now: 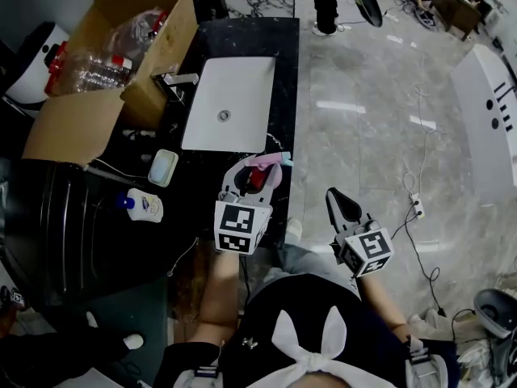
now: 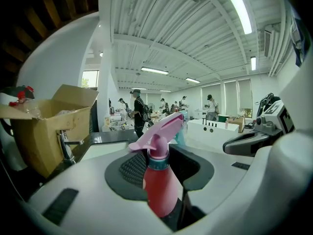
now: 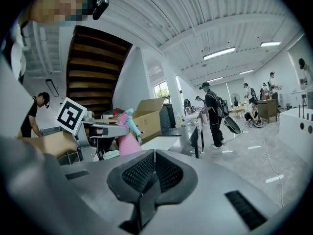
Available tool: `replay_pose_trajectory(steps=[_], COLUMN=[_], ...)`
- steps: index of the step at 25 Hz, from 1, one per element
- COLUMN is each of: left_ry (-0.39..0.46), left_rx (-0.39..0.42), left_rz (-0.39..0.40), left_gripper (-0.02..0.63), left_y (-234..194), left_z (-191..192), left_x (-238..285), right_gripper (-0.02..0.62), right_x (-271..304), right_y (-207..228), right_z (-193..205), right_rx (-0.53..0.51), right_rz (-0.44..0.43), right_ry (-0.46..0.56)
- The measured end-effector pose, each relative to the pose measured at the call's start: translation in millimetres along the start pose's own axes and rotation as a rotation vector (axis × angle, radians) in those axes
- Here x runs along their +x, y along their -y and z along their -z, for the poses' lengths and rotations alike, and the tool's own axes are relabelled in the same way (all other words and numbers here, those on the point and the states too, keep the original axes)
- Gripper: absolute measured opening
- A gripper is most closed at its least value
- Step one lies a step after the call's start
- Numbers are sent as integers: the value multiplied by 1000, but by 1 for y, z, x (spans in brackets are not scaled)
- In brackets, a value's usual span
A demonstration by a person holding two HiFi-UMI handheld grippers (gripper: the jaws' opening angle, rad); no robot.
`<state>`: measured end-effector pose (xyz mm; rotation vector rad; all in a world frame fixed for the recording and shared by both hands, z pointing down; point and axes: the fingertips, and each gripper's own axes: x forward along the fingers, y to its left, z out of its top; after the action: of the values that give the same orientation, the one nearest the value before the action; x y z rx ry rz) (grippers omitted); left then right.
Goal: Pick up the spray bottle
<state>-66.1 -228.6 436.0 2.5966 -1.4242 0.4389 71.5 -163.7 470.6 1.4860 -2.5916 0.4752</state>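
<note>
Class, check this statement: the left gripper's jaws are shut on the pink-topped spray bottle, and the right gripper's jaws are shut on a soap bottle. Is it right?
One part is wrong. The left gripper is shut on the spray bottle, but the right gripper view shows the right gripper with jaws closed together on nothing; the soap bottle lies apart in the head view.

Glossy grey floor [image 1: 380,95], black counter [image 1: 287,95]

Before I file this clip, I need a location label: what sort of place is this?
Probably an open workshop or lab hall, not a real washroom: a white sink in a black counter, cables across the polished floor, people working beyond.
</note>
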Motion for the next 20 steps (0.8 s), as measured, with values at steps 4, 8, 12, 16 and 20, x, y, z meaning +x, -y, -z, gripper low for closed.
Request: replay_pose_trajectory(steps=[4,8,12,16,20], left_ry=[21,48,71,94,115], left_rx=[21,24,28,35,43], left_rz=[-4,-5,-4,-2,0], left_gripper=[155,155,155,154,153], left_y=[2,4,8,12,17], left_z=[-12,-25,-36,-45,-54], left_x=[-5,-10,-16,-22,-27], right_gripper=[25,25,25,25,25], right_x=[3,4,6,7,9], right_y=[-5,-8,-12,-15,-18], right_z=[-5,-10,-17,-23,-27], right_rx=[-7,-13,-26,-37,-41], right_rz=[-9,-20,-31,-43,-54], right_ry=[15,25,38,50,61])
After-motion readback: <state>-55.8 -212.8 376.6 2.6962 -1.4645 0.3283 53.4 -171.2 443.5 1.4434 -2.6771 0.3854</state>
